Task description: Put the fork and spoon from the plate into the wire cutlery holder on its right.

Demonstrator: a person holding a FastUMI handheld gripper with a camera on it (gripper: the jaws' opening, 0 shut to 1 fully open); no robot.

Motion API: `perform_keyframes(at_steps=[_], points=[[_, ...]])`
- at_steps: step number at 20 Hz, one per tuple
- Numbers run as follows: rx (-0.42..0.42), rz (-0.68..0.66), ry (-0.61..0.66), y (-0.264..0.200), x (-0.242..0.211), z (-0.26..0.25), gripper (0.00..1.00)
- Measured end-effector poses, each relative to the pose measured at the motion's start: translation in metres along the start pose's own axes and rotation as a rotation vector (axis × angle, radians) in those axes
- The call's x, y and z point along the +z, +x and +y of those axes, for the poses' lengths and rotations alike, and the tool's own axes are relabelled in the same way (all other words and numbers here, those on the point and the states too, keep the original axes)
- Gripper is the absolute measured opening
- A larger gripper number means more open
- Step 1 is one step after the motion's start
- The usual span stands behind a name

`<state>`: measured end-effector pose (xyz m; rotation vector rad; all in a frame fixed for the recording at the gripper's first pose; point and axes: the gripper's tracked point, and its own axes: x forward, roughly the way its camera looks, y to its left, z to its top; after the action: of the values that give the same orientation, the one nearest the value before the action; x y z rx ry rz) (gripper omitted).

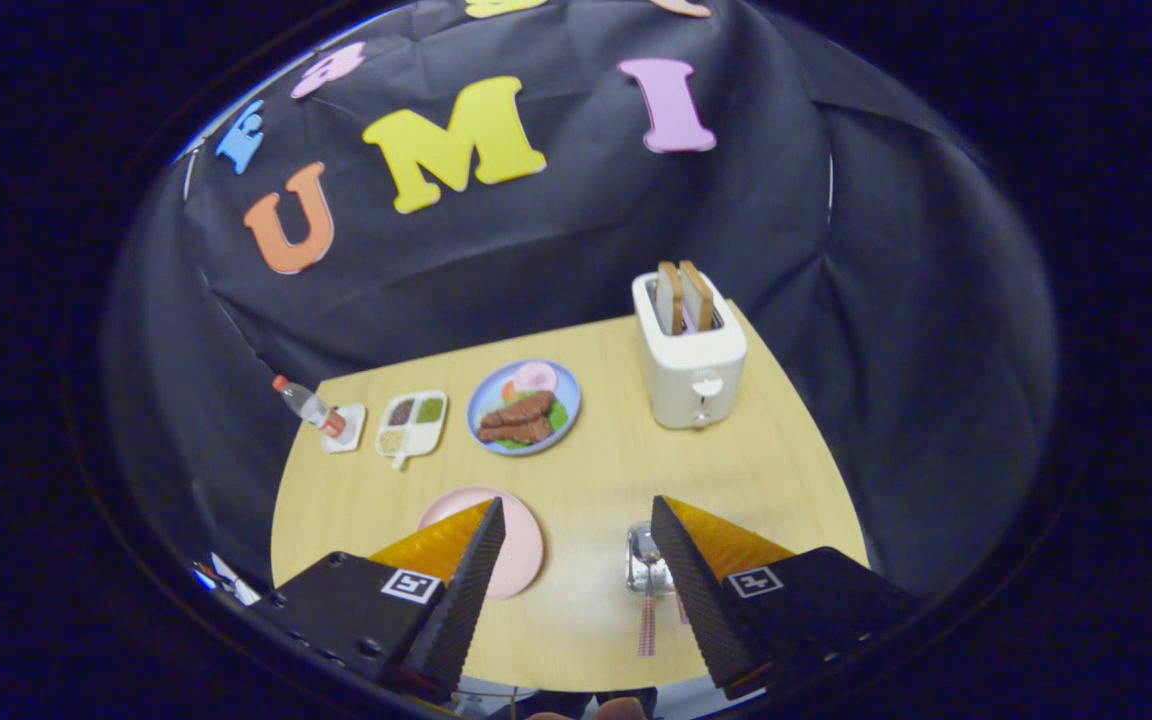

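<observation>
Gripper (576, 520), as we see it, hangs wide open over the bench (596, 470), holding nothing. Cutlery stands in the holder (646, 565) against its right finger; the plate (521, 540) lies under its left.

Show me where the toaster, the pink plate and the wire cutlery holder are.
toaster (691, 375): gripper view, front wall.
pink plate (521, 555): gripper view, bare right part beside the left finger.
wire cutlery holder (641, 560): gripper view, rim beside the right finger.

Soft overhead light brightens the bench (586, 470) ahead of the tool (576, 525); fisheye bending and dimness grow outward.
</observation>
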<state>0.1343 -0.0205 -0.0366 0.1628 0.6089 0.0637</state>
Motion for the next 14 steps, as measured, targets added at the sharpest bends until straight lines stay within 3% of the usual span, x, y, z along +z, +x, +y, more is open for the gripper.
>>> perform_keyframes(at_steps=[9,14], points=[[0.028,-0.51,-0.107,-0.08,0.06,0.076,0.88],[-0.001,-0.675,-0.158,-0.113,0.079,0.1,0.92]])
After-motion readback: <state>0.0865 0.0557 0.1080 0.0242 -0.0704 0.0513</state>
